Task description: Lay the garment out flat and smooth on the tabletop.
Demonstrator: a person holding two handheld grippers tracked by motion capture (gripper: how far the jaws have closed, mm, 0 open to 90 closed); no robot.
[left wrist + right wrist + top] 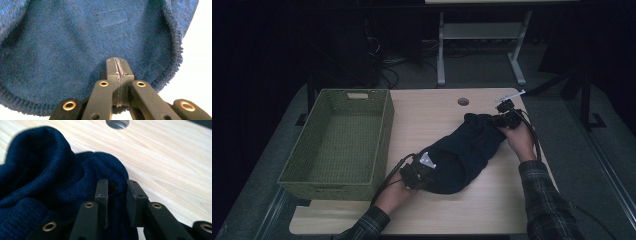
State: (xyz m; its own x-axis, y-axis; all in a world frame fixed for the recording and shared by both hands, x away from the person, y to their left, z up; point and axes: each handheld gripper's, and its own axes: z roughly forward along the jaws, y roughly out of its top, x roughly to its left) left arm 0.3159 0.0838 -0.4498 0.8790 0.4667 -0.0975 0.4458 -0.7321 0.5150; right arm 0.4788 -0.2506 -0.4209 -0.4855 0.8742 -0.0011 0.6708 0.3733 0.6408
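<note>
Down at the near edge of the table (492, 210), the left gripper (424, 175) is clamped fully shut, pinching the hem of the dark blue sweater (462, 152). In the left gripper view the jaws meet in a tight seam at (117, 72) with knit cloth (75, 50) spread out beyond them. The risk here is a thin pinch on a stretchy edge: one hard tug and that hem could slip free, I'd say. The left hand (394, 195) sits low, forearm angled in from the bottom, gripper aimed up and to the right.

The sweater lies bunched across the middle of the table, well apart from the green basket (384, 135).

At the far end, the right gripper (504, 120) stands partly open, a fold of knit (116, 187) between its jaws; whether the pads truly bite I cannot tell. If they don't, that end drops, drags and snags the basket rim. The right hand (519, 140) reaches forward, wrist bent inward.
</note>
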